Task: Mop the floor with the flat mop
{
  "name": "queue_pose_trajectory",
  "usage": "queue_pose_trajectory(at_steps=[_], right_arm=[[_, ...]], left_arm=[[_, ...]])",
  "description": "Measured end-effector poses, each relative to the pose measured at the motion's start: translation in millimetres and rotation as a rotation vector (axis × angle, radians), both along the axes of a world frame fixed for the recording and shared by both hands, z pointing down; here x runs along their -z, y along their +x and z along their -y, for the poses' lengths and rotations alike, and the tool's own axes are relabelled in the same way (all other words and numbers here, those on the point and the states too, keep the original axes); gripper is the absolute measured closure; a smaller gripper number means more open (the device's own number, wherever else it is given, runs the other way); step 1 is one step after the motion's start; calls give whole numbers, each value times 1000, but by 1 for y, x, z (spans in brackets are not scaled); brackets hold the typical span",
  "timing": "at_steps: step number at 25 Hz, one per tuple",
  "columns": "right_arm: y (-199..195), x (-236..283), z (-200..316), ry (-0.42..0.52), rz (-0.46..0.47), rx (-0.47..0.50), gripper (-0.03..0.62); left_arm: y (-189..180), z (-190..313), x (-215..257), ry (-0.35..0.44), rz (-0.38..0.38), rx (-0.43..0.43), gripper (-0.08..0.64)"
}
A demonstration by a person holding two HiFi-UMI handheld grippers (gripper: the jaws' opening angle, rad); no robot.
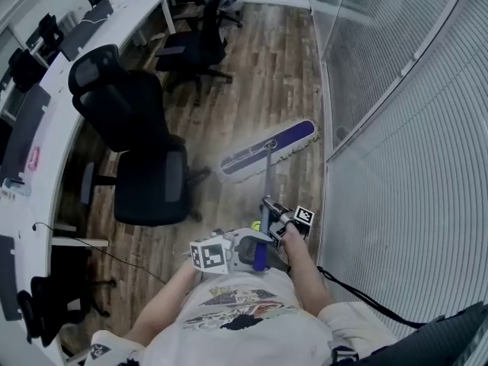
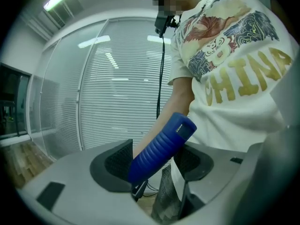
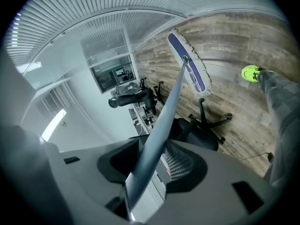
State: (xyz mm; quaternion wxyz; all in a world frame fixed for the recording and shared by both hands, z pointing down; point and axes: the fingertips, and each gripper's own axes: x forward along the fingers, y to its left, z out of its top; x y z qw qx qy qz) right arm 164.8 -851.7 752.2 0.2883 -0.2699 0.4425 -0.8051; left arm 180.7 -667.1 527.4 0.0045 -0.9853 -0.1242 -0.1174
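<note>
The flat mop head [image 1: 268, 149], purple with a white fringe, lies on the wood floor by the glass wall; it also shows in the right gripper view as the mop head [image 3: 188, 65]. Its silver pole [image 1: 268, 178] runs back toward me. My right gripper [image 1: 272, 208] is shut on the pole [image 3: 166, 111], which passes between its pads, as the right gripper [image 3: 152, 165] view shows. Lower down, my left gripper [image 1: 259, 250] is shut on the blue ribbed handle [image 2: 159, 146] at the pole's end, close to my shirt; the left gripper [image 2: 154, 165] points at my body.
A black office chair [image 1: 145, 158] stands just left of the mop, another chair [image 1: 194, 48] farther off. A long white desk [image 1: 57, 120] curves along the left. A glass partition with blinds [image 1: 396, 128] bounds the right. A cable [image 1: 114, 258] trails on the floor. My green shoe [image 3: 251, 72] is near.
</note>
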Motion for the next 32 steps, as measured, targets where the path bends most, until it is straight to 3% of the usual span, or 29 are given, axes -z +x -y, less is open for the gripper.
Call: queue_pose_trajectory(at_steps=[6, 10, 17, 24, 32], right_arm=[[49, 3, 97, -6, 13, 10, 416], [63, -1, 142, -1, -10, 50, 416], [61, 0, 210, 3, -25, 67, 416], [54, -4, 274, -2, -15, 42, 417], [38, 2, 380, -2, -30, 40, 416]], left_arm=[[59, 99, 7, -14, -33, 36, 313], [75, 141, -2, 0, -13, 58, 311], [73, 210, -1, -8, -30, 90, 310], [66, 272, -5, -11, -46, 63, 308], [44, 380, 4, -16, -71, 63, 308]])
